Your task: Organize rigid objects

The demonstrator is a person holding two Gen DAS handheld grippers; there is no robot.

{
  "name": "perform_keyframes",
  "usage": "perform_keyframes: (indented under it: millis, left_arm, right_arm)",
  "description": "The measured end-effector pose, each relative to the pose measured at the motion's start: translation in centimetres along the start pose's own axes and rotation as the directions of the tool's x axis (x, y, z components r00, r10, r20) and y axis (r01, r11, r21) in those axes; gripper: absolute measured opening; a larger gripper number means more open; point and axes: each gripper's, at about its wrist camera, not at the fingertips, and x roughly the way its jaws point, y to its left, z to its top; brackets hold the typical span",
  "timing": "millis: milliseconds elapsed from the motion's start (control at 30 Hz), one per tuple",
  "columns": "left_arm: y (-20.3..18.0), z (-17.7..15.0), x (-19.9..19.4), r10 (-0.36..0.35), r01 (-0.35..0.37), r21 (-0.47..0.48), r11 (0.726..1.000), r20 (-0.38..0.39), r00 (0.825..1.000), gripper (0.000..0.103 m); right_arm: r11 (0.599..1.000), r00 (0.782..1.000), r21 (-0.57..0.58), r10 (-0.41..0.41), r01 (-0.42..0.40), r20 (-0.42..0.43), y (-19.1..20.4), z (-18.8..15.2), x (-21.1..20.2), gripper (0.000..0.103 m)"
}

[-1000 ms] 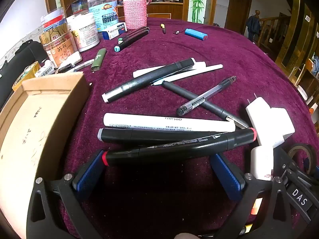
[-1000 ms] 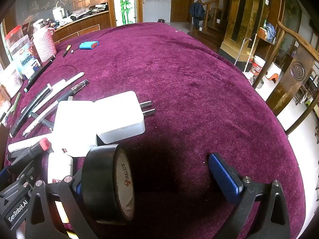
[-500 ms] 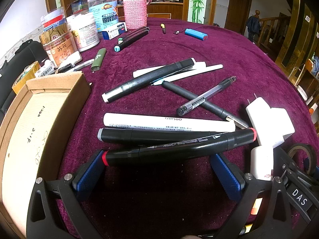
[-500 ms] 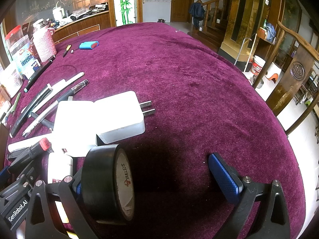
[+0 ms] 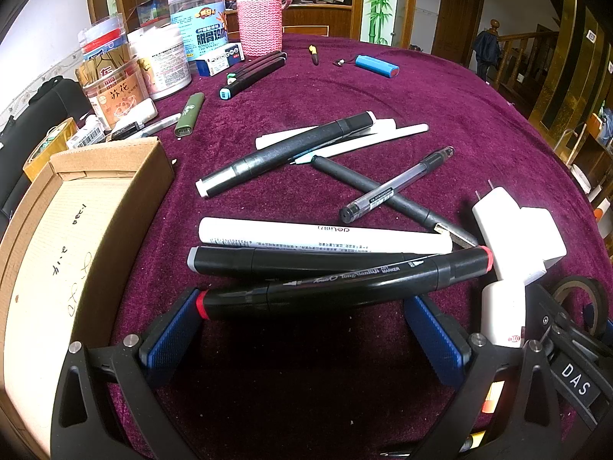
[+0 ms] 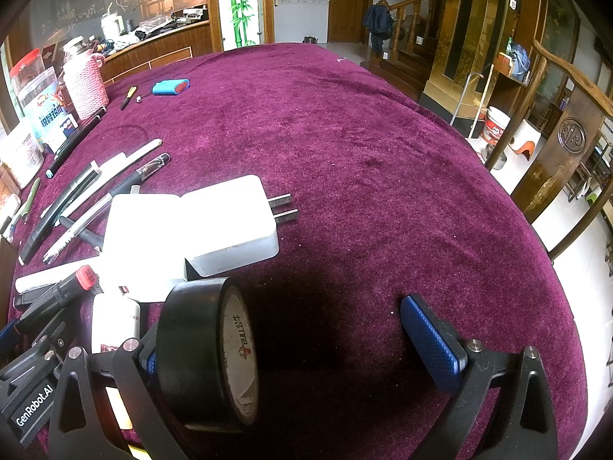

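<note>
My left gripper [image 5: 302,333] is open, low over the purple cloth. A black marker with red ends [image 5: 345,287] lies crosswise just past its fingertips, its left end by the left pad [image 5: 172,329]. Beyond it lie a grey-tipped black marker [image 5: 299,262] and a white marker [image 5: 325,235]. My right gripper [image 6: 295,345] is open too. A black tape roll [image 6: 207,356] stands on edge against its left finger and hides that pad. The right pad [image 6: 433,345] is bare. Two white chargers [image 6: 230,222] lie just ahead.
An open cardboard box [image 5: 76,237] sits left of the left gripper. More pens [image 5: 283,153] lie scattered mid-table. Jars [image 5: 115,88] and a pink knitted bottle [image 5: 260,23] stand at the back left. A blue lighter [image 5: 375,66] lies far back. A wooden chair [image 6: 567,153] stands off the table's right edge.
The cardboard box has shifted slightly and shows more of its inside. Both grippers, the markers and the tape roll have stayed where they were.
</note>
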Motion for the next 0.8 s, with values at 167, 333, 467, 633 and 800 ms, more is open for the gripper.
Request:
perform_keyframes:
  millis: [167, 333, 467, 633, 800]
  left_arm:
    - [-0.08, -0.01, 0.09, 0.0, 0.0, 0.0, 1.0, 0.0, 1.0, 0.103]
    - [-0.16, -0.01, 0.18, 0.0, 0.0, 0.0, 1.0, 0.0, 1.0, 0.103]
    - [-0.21, -0.01, 0.25, 0.0, 0.0, 0.0, 1.0, 0.0, 1.0, 0.103]
    - [-0.27, -0.03, 0.32, 0.001, -0.001, 0.0, 1.0, 0.0, 1.0, 0.103]
    - [-0.26, 0.1, 0.28, -0.043, 0.046, 0.051, 0.998, -0.051, 0.998, 0.103]
  right_arm:
    - [1.0, 1.0, 0.0, 0.0, 0.0, 0.0, 0.01, 0.0, 0.0, 0.102]
    - [1.0, 1.0, 0.0, 0.0, 0.0, 0.0, 0.01, -0.01, 0.0, 0.102]
    - [1.0, 1.0, 0.0, 0.0, 0.0, 0.0, -0.02, 0.0, 0.01, 0.102]
    - [1.0, 1.0, 0.0, 0.0, 0.0, 0.0, -0.03, 0.02, 0.01, 0.102]
    - [0.998, 0.998, -0.049, 0.049, -0.051, -0.036, -0.31, 0.32, 0.01, 0.102]
